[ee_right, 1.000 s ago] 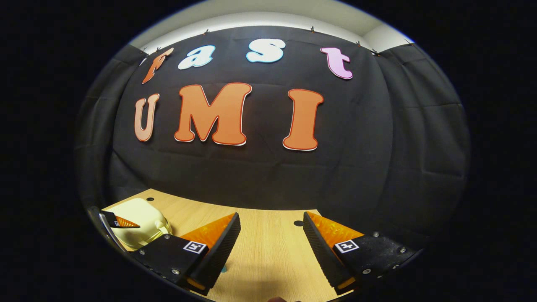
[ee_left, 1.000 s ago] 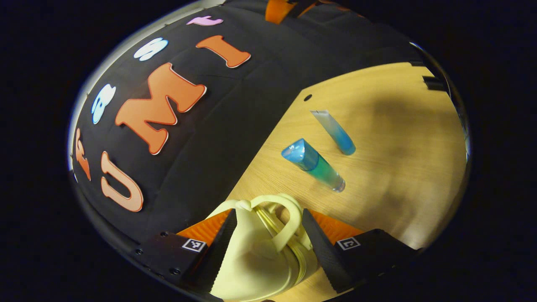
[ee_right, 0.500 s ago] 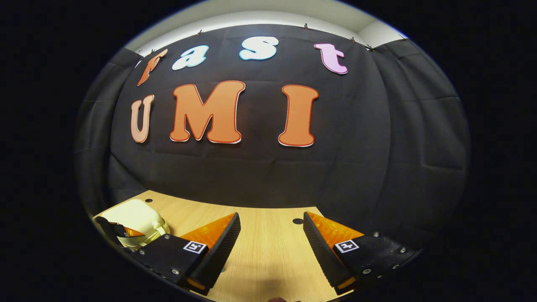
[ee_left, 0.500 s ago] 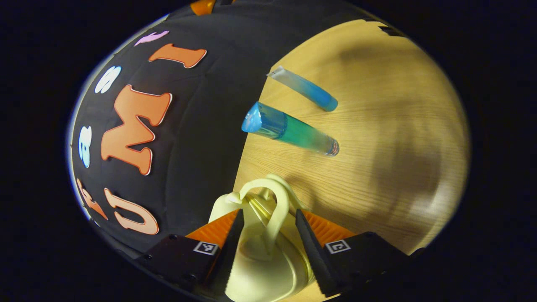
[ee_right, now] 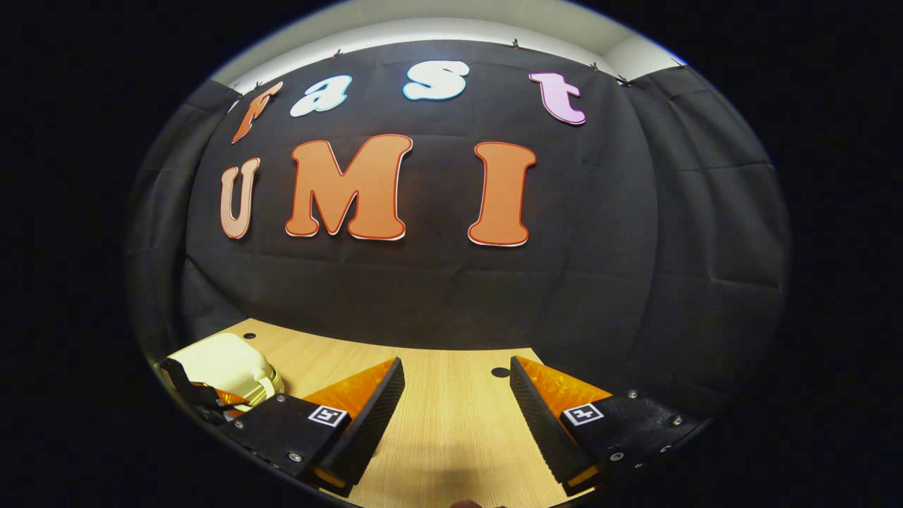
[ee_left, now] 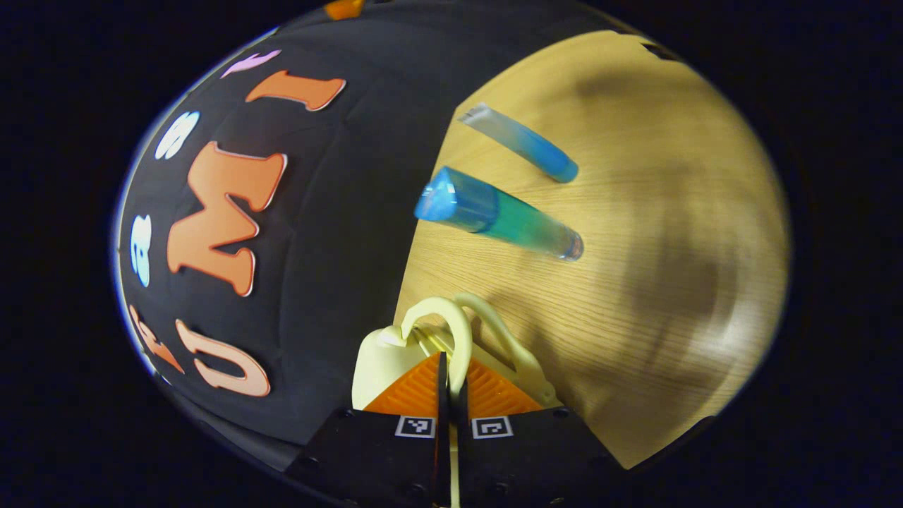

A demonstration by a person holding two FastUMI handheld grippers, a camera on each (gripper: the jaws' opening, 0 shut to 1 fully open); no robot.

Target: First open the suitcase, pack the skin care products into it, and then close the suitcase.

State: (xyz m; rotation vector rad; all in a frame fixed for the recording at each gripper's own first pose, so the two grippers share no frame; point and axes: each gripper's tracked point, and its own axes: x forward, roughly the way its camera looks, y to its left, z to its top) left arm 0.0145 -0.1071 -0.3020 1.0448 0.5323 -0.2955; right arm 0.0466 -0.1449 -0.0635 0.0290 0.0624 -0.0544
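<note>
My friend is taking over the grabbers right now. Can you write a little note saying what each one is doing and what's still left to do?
Left hand-held gripper: shut on one pale yellow handle loop of the suitcase.
Right hand-held gripper: open, holding nothing, above the wooden table.
Things: the suitcase sits at the table's edge by the black cloth wall, still closed. Two skin care tubes lie on the table beyond it, apart from each other: the bigger blue-green tube nearer, the thinner blue tube farther.
Done: a grip on the handle.
Left: open the suitcase, put both tubes in, close it.
</note>
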